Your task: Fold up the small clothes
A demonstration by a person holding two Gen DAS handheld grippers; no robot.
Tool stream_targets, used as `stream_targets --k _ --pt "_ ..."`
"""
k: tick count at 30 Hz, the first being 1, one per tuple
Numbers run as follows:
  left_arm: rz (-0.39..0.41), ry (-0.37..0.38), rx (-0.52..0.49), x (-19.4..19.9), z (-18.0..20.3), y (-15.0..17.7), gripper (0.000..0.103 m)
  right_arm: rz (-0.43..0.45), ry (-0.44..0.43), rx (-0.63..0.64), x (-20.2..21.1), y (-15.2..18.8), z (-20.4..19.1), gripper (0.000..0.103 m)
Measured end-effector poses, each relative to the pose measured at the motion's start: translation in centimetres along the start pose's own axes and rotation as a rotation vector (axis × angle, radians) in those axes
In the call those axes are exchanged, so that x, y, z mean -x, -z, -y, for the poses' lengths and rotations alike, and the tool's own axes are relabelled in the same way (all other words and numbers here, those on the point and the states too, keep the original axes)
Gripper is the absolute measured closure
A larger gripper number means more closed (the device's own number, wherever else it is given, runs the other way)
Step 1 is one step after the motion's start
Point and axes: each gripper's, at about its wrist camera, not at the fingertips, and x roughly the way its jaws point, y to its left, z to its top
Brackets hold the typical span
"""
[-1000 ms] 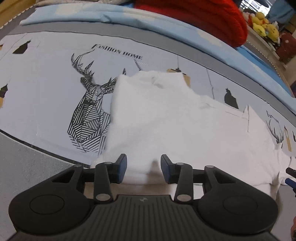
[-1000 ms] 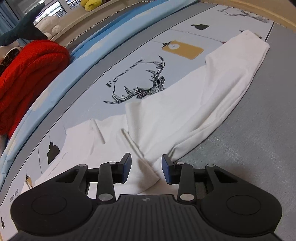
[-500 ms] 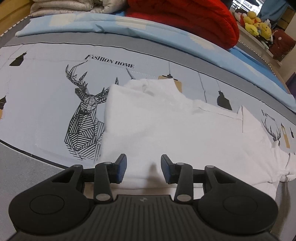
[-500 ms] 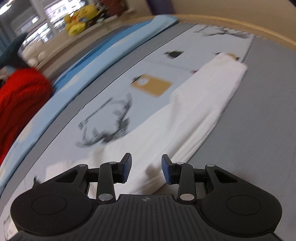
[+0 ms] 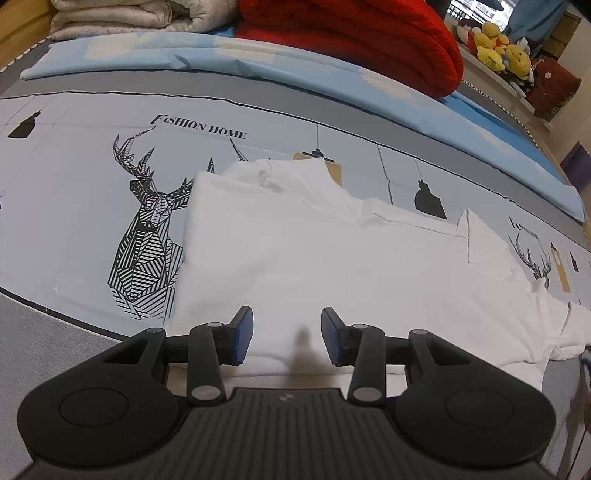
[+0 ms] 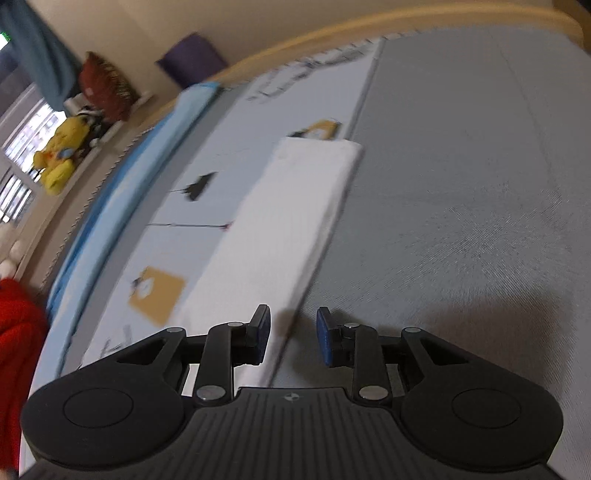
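A white long-sleeved garment (image 5: 332, 258) lies flat on the printed bed sheet (image 5: 74, 184). My left gripper (image 5: 287, 332) hovers open over its near hem, with only cloth below the blue pads. In the blurred right wrist view, one white sleeve (image 6: 295, 206) stretches away to its cuff (image 6: 321, 147). My right gripper (image 6: 291, 328) is low over the sleeve's near part. Its jaws are closing, and the sleeve's right edge lies beneath the gap without the pads pressing on it.
A red blanket (image 5: 369, 44) and a pale folded quilt (image 5: 129, 14) sit at the far side, behind a light blue fold (image 5: 258, 62). Yellow plush toys (image 5: 498, 51) line a ledge. Plain grey cover (image 6: 461, 184) spreads right of the sleeve.
The right gripper has swept along the sleeve toward its cuff, rolling as it went, and its jaws have narrowed. The left gripper has stayed over the hem.
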Motion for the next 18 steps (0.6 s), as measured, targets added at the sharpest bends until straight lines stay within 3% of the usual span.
stream_targets --k 8,10,12,15,18 --pt "0.012 0.009 -0.009 0.3 0.2 -0.4 0.058 0.088 -0.039 -0.010 -3.5 -2.9 0.0 0.076" --pt "0.021 0.012 -0.013 0.6 0.3 -0.5 0.058 0.096 -0.016 -0.005 -3.6 -3.5 -0.1 0.081" --pt "0.028 0.012 -0.009 0.9 0.1 -0.6 0.058 0.095 0.008 0.017 -3.5 -4.1 -0.4 0.095" --pt "0.037 0.023 0.019 1.7 -0.6 -0.8 0.058 0.157 0.029 0.083 -1.4 -4.6 -1.8 0.099" --pt "0.056 0.034 0.039 2.8 -1.4 -1.1 0.058 0.252 0.021 0.223 2.2 -4.0 -5.8 0.100"
